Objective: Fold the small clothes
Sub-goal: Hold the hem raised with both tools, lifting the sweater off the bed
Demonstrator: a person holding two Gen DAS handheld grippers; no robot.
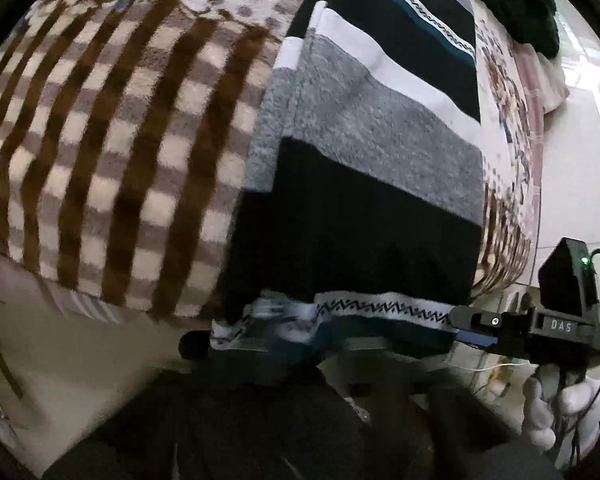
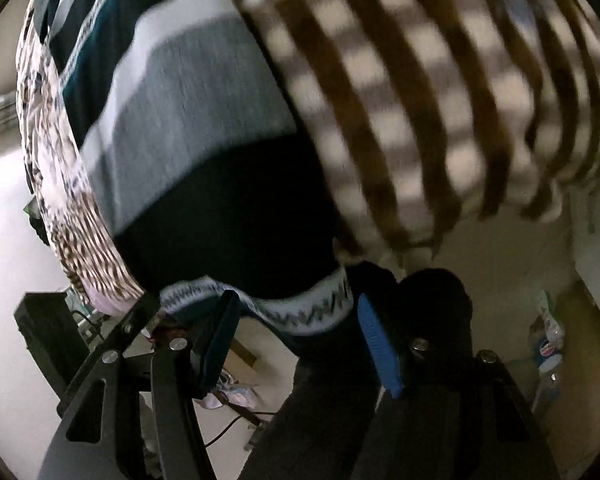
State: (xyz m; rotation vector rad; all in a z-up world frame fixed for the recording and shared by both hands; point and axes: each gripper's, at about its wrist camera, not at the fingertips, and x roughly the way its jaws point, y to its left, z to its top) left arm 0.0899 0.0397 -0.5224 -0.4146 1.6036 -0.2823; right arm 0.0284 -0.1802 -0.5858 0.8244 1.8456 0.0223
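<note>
Right wrist view shows our right gripper (image 2: 296, 344) with its blue-padded fingers (image 2: 378, 346) spread apart; the patterned hem of the striped garment (image 2: 204, 128) hangs between them, and we cannot tell whether the pads press on it. That garment, banded black, grey, white and teal, lies ahead of both grippers on a brown-checked blanket (image 2: 440, 92), its near edge drooping over the side towards us. In the left wrist view our left gripper's own fingers are lost in dark blur below the hem; its jaws are closed, and we cannot tell whether cloth is pinched in them.
</note>
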